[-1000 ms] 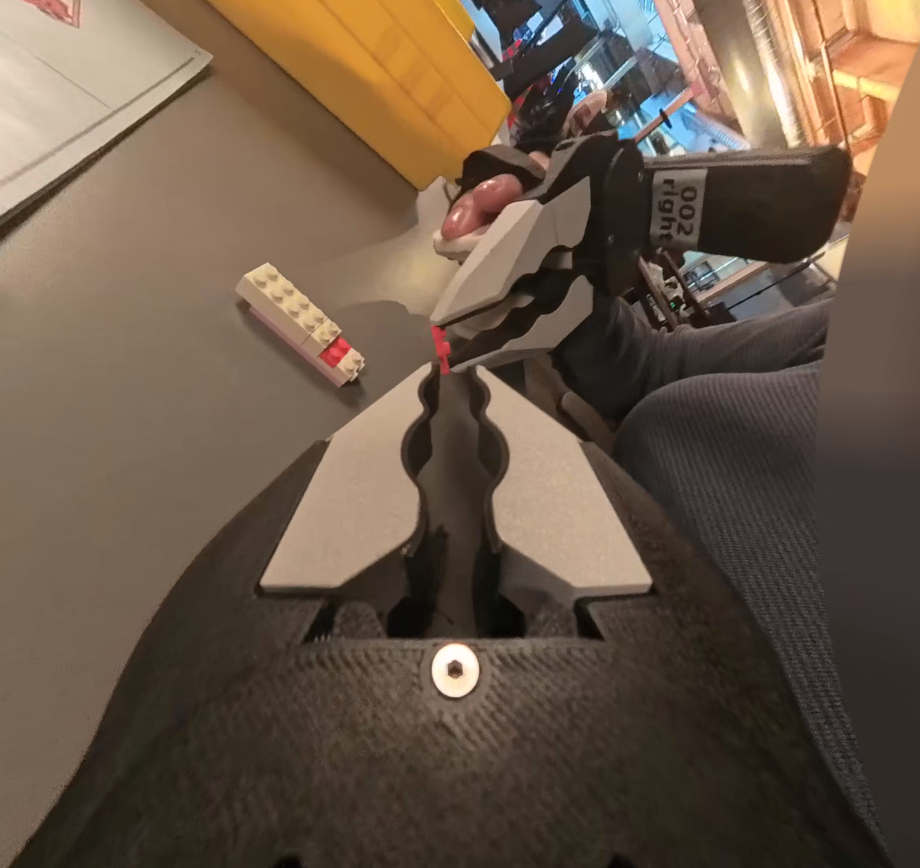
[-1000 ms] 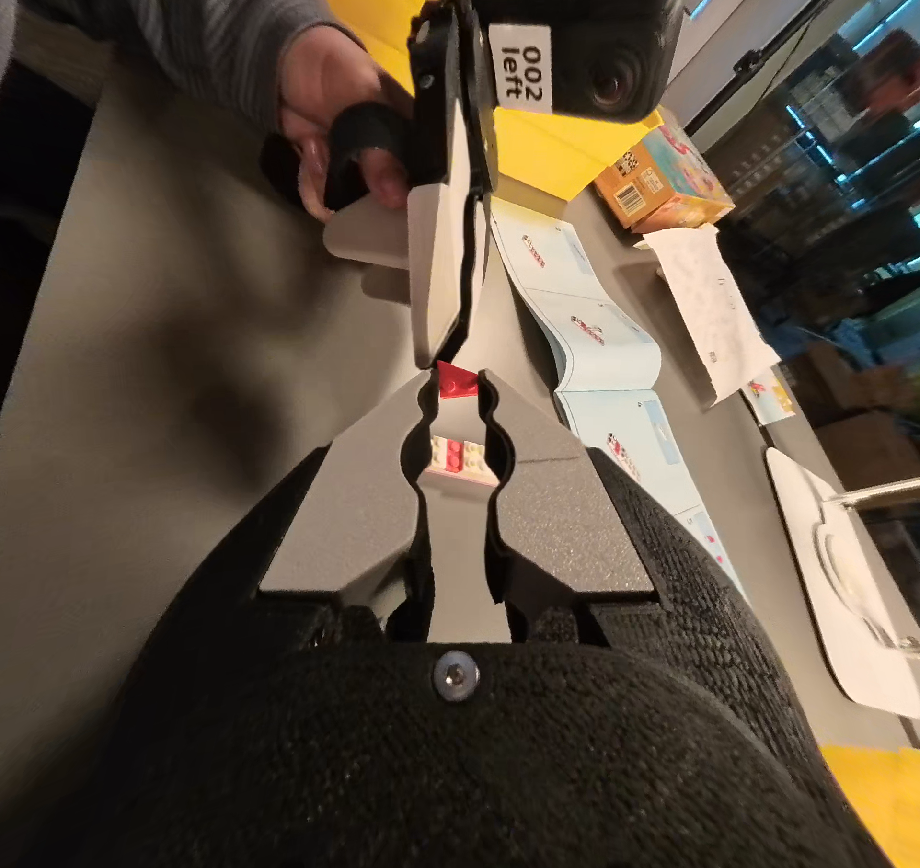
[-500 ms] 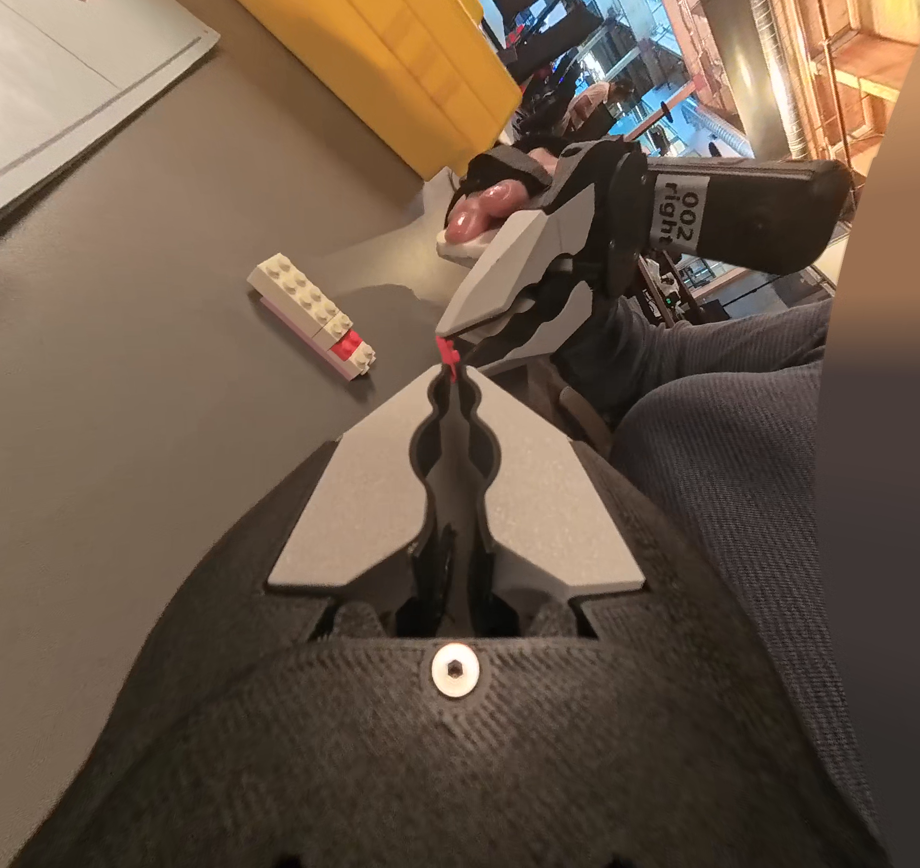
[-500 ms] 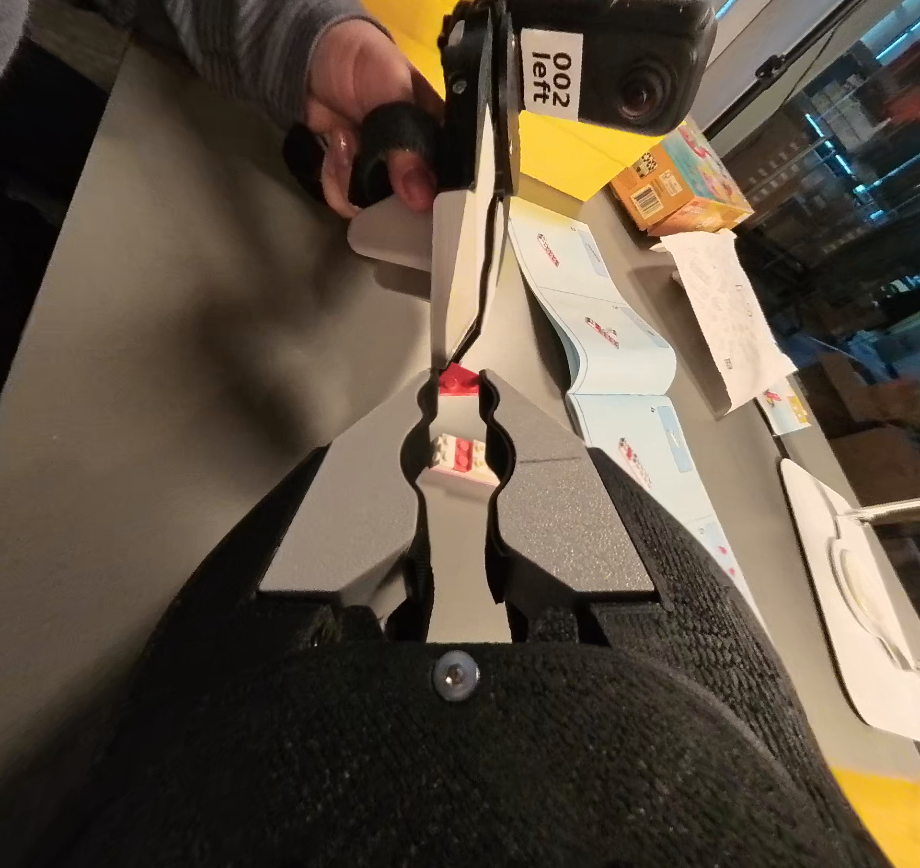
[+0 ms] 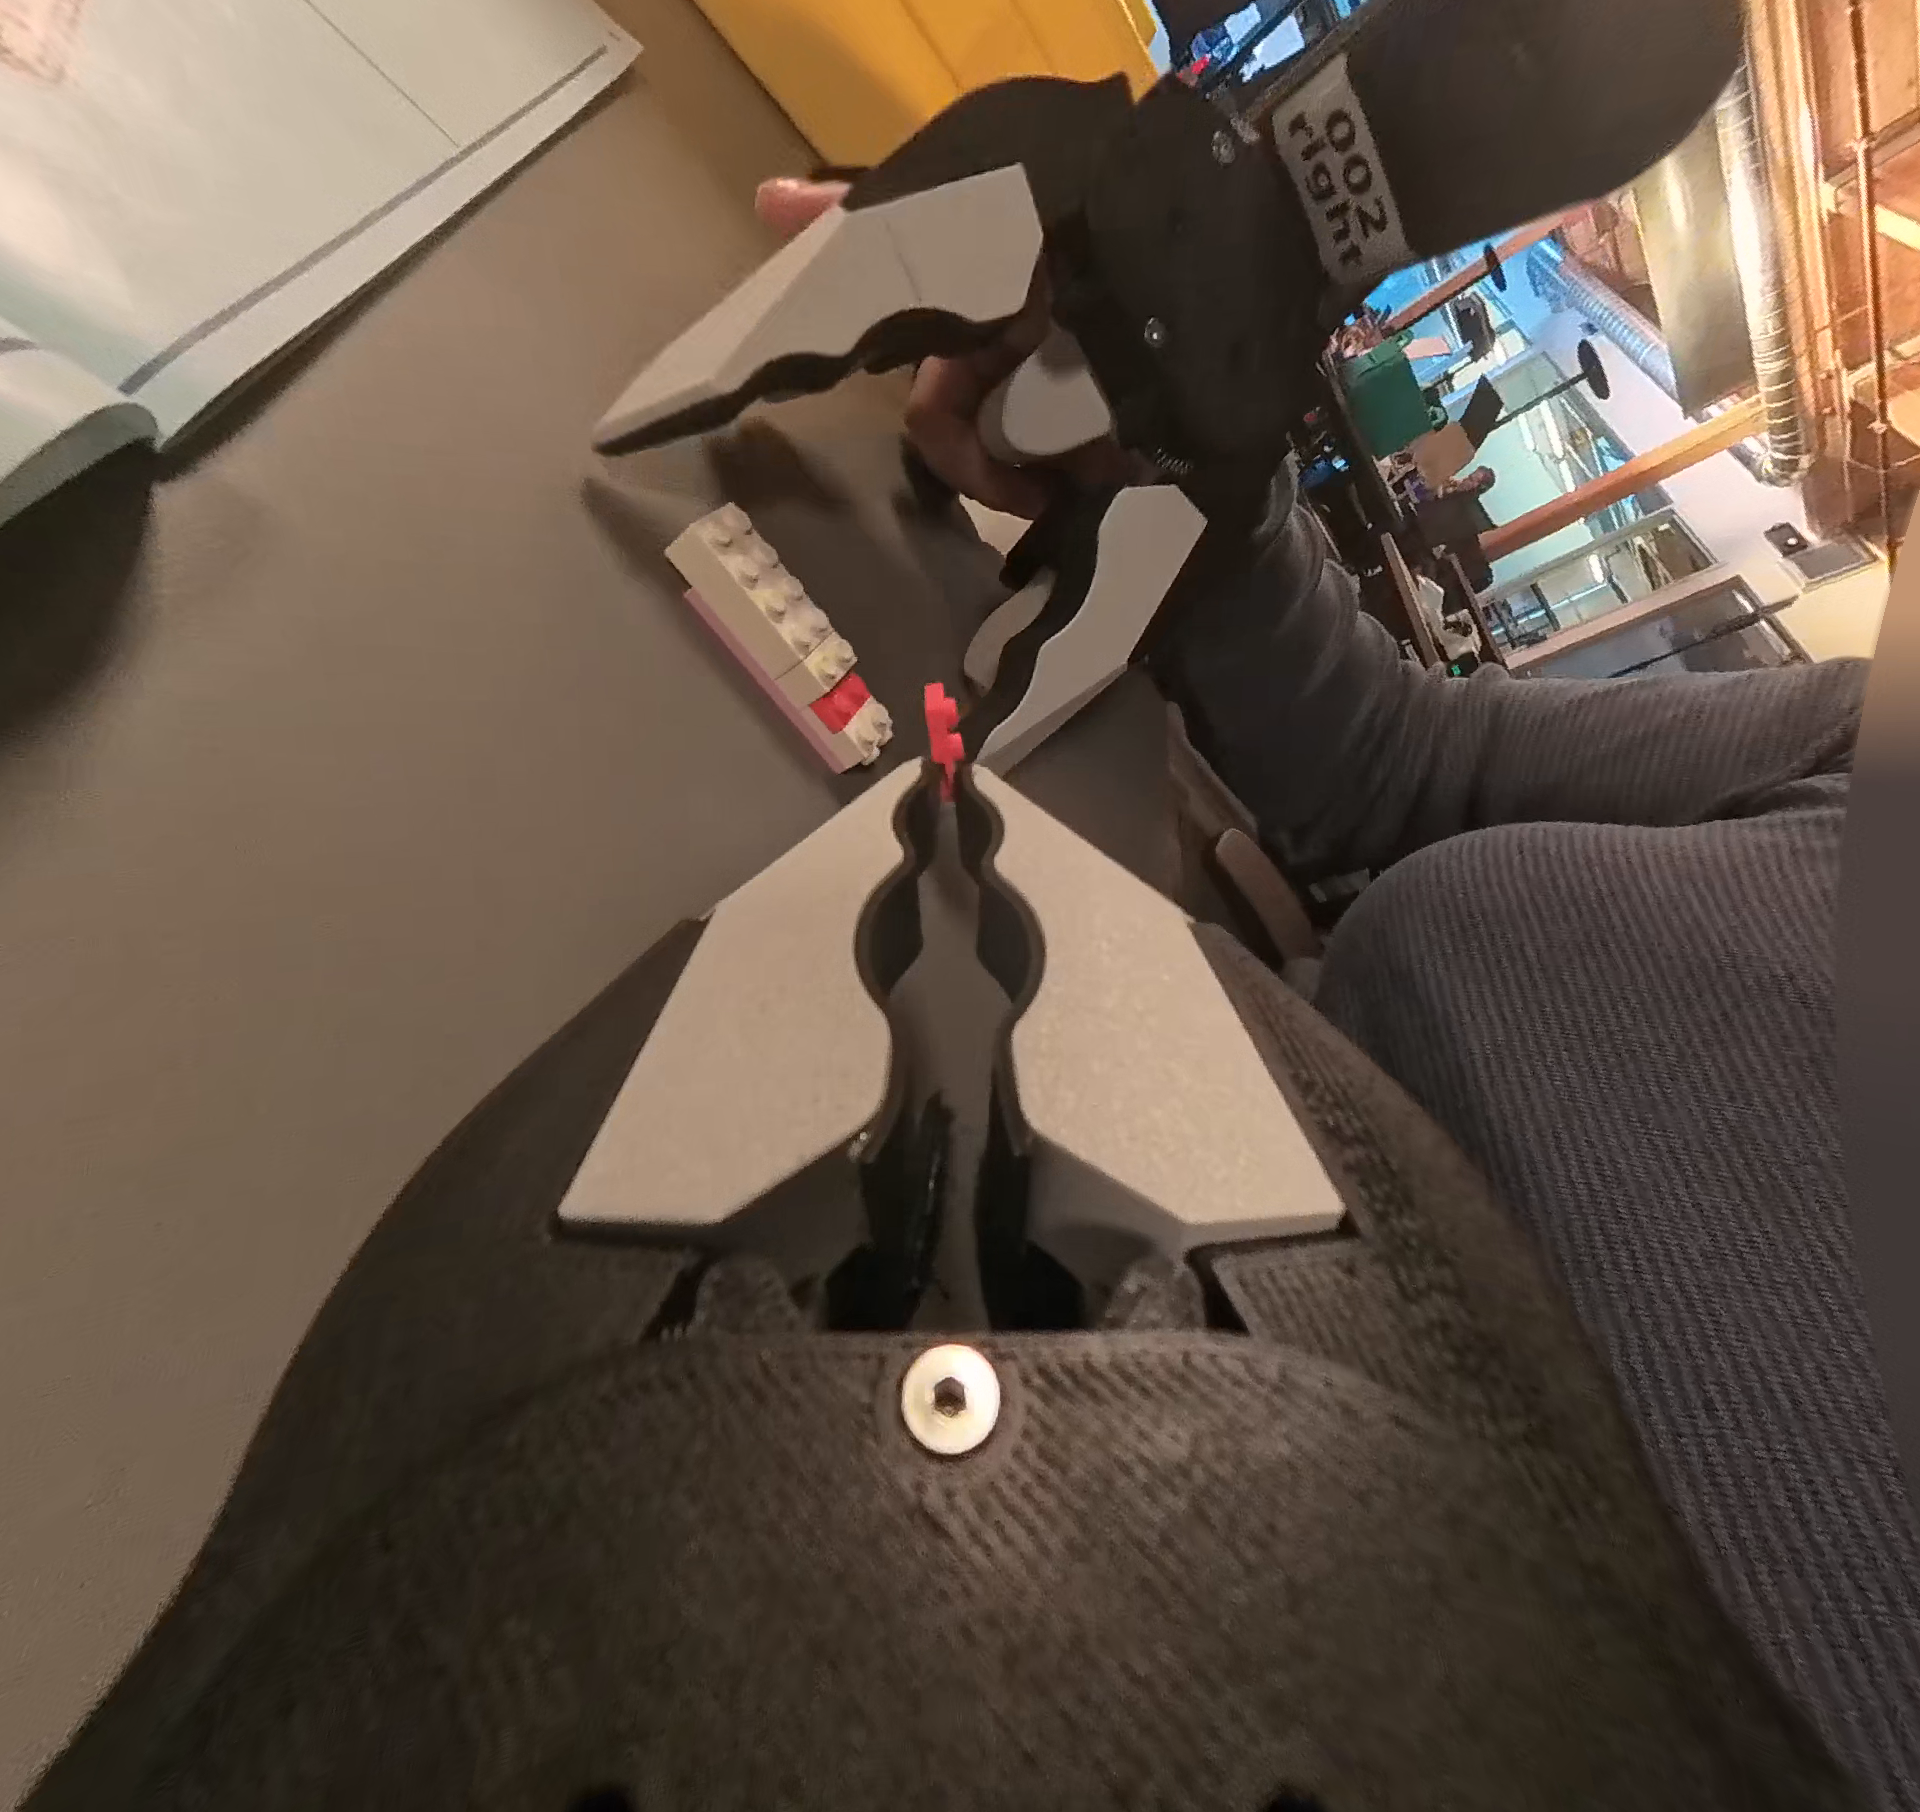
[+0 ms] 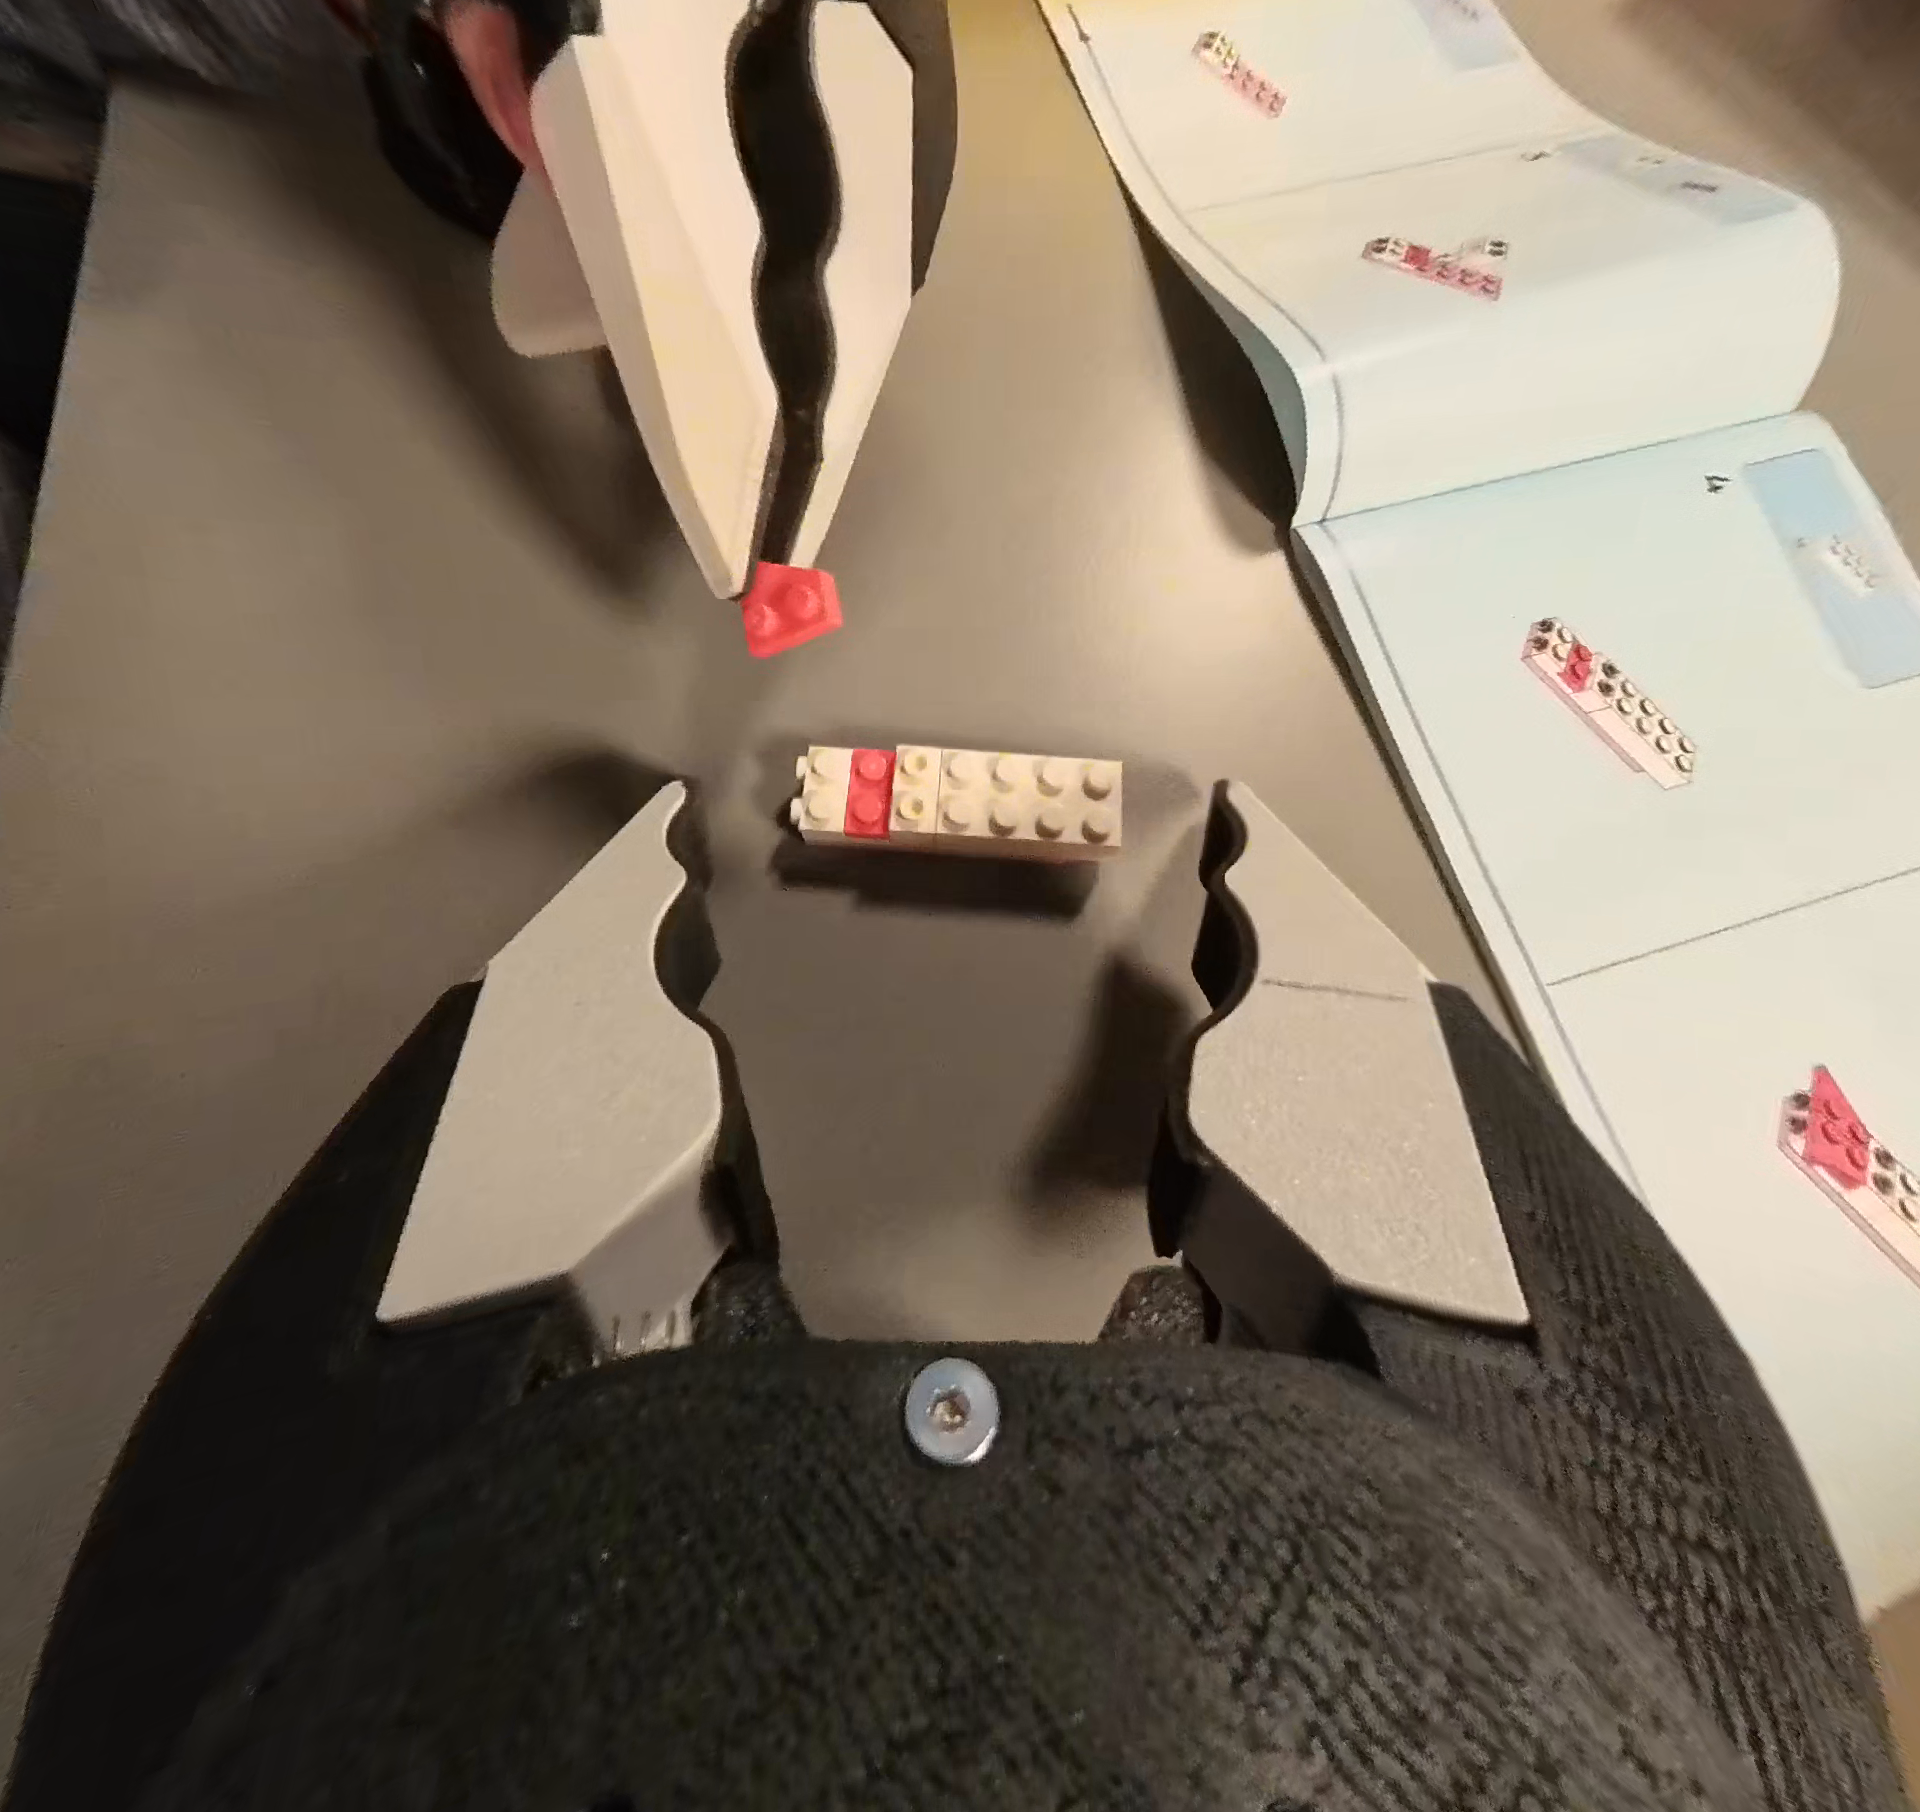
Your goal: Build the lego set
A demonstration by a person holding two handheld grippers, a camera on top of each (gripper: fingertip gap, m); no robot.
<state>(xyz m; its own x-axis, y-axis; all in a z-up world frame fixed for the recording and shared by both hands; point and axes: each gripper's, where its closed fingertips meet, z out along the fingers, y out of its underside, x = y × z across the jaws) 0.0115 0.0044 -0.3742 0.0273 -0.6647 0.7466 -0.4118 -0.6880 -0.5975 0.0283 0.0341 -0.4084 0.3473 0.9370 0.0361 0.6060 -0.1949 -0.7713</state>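
Claws of two hand-held grippers meet over a dark grey counter (image 6: 260, 619). In the left wrist view, the left claw (image 5: 943, 775) is clamped on a small red plate piece (image 5: 943, 723), which stands edge-on out of the fingertips toward 12 o'clock; the right wrist view shows the same red piece (image 6: 790, 609), studs toward the camera, pinched at one corner by the pale fingers (image 6: 717, 474) that descend from 11 o'clock, the piece held clear of the counter. The right claw (image 6: 951, 806) stands wide apart with nothing between its pads; its two grey fingers flank a bare strip of counter. Just beyond the fingertips, at 12 o'clock in the right wrist view, a small brick assembly (image 6: 961, 801) lies flat on the counter: white studded bricks in a row with one red brick (image 6: 871, 794) set second from its 9 o'clock end. The left wrist view shows this assembly (image 5: 774, 640) resting on a thin pink base layer, at 11 o'clock from the left claw's tips, with the spread right claw (image 5: 810, 578) above it and a hand (image 5: 977, 432) on its grip. An open instruction booklet (image 6: 1558, 515), with pale blue pages bearing brick drawings, lies on the counter toward 2 o'clock in the right wrist view. A yellow bin (image 5: 883, 6) stands at 12 o'clock in the left wrist view.
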